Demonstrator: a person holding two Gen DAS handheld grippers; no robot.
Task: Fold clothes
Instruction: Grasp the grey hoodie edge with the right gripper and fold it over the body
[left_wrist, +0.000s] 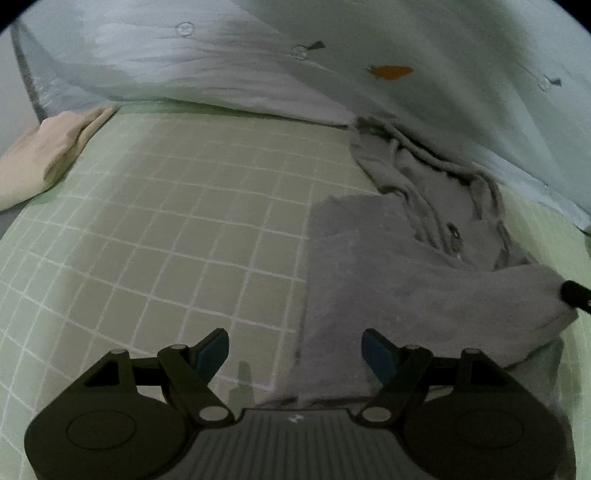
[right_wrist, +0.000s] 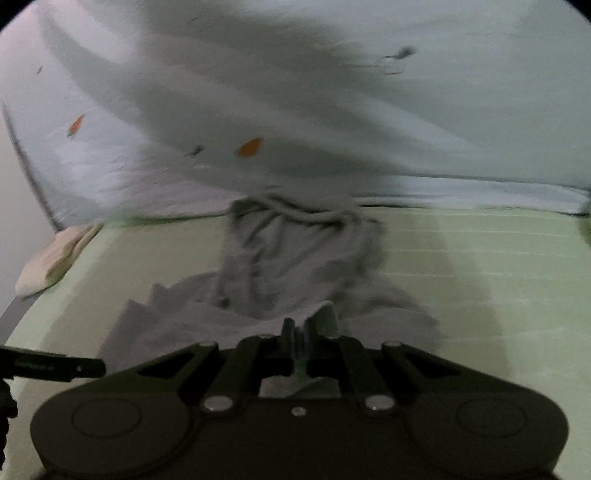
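A grey garment (left_wrist: 413, 266) lies rumpled on a green checked sheet (left_wrist: 166, 221), with its collar end bunched toward the far side. My left gripper (left_wrist: 295, 350) hovers open over the garment's near left edge, blue pads wide apart and nothing between them. In the right wrist view the same grey garment (right_wrist: 288, 258) stretches away from me, and my right gripper (right_wrist: 301, 332) is shut on a fold of its near edge. The right gripper's tip (left_wrist: 576, 295) shows in the left wrist view at the garment's right corner.
A pale blue quilt (left_wrist: 332, 55) with small orange and dark prints is heaped along the far side. A cream folded cloth (left_wrist: 48, 147) lies at the left edge of the sheet. The left gripper's black arm (right_wrist: 51, 365) crosses the right wrist view's lower left.
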